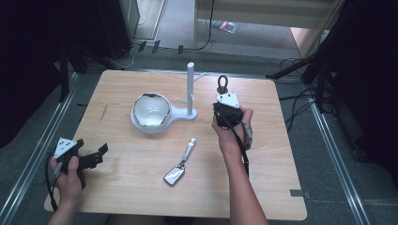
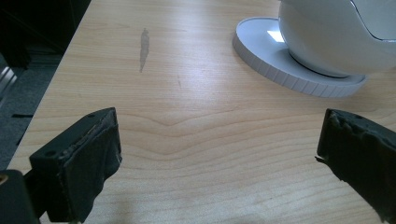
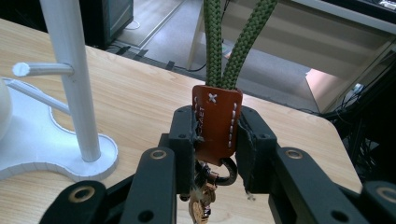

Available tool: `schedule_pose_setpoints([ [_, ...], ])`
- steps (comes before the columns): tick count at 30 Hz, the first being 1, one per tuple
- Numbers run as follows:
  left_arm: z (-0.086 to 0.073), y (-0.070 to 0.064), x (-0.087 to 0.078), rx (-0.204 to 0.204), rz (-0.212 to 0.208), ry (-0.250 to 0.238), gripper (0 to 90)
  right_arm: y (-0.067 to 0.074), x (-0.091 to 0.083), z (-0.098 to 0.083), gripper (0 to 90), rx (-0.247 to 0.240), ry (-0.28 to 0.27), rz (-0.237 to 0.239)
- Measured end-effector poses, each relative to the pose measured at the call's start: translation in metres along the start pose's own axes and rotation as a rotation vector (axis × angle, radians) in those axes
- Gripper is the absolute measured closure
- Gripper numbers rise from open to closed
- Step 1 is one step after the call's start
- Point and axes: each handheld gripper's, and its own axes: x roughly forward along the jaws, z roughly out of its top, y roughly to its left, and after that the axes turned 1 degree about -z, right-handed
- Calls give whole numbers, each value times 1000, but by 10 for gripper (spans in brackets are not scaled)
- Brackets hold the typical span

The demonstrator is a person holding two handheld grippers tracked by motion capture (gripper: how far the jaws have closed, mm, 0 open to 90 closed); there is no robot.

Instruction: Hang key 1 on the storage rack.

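My right gripper point(image 1: 226, 104) point(image 3: 217, 133) is shut on a keychain: its pads clamp the brown leather tab point(image 3: 217, 122), a green braided cord loop point(image 3: 235, 37) point(image 1: 222, 84) stands up above the jaws, and brass keys point(image 3: 201, 205) hang below. It is held just right of the white stand's post point(image 1: 190, 89) point(image 3: 70, 70), which has short pegs point(image 3: 42, 69) near the top. My left gripper point(image 1: 91, 157) point(image 2: 219, 158) rests open at the table's front left, nothing between its jaws. A white bowl point(image 1: 151, 110) point(image 2: 336, 32) sits on the stand's round base point(image 2: 280, 70).
A silver car key with a strap point(image 1: 179, 164) lies on the wooden table point(image 1: 131, 187) in front of the stand. Cables and black equipment legs ring the table on the floor; a grey smudge point(image 2: 144, 46) marks the tabletop at left.
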Motion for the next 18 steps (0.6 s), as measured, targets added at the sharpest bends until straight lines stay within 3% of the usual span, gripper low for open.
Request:
schedule_pose_setpoints([
  [8, 0, 0, 0, -1, -1, 1, 1, 7, 4, 4, 707, -14, -30, 56],
  [12, 0, 0, 0, -1, -3, 2, 1, 10, 6, 7, 706, -24, -39, 57],
  [18, 0, 1, 0, -3, -6, 3, 1, 13, 8, 12, 706, -34, -62, 116],
])
